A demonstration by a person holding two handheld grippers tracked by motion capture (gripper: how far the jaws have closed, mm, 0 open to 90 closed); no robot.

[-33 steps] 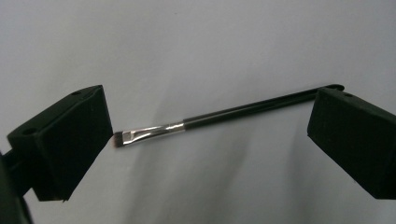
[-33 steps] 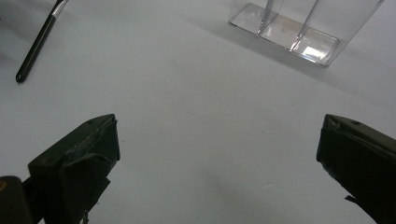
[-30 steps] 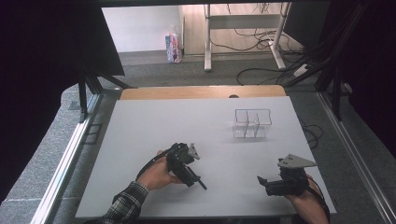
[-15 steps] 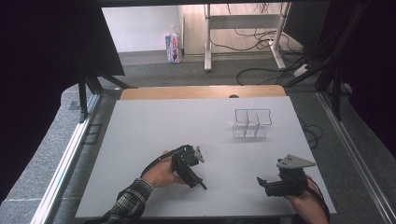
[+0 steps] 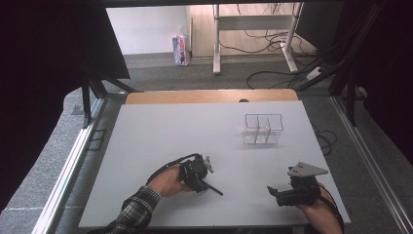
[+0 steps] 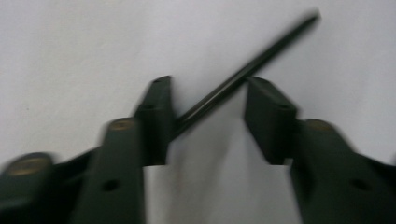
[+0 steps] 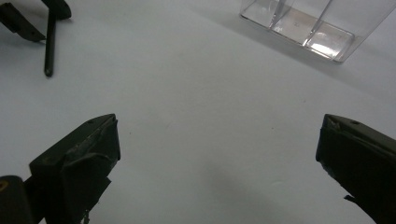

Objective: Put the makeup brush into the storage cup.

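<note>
A thin black pen [image 5: 213,189] lies on the white table [image 5: 160,136] near its front. My left gripper [image 5: 201,184] points down over the pen's near end. In the left gripper view the pen [image 6: 261,56] runs slantwise between the jaws of that gripper [image 6: 208,100]. It touches the left pad [image 6: 156,116] and passes the tip of the other, with a wide gap left. These jaws have just been closing. My right gripper [image 5: 273,193] rests at the front right, and its jaws [image 7: 219,140] stand wide open over bare table.
A clear plastic box [image 5: 263,129] with compartments stands at the back right of the table, also seen in the right gripper view [image 7: 308,28]. A wooden strip [image 5: 209,96] edges the far side. Cables lie on the floor [image 5: 292,73] beyond.
The left hand has shifted slightly towards the right and down over the pen. The right hand has not moved.
</note>
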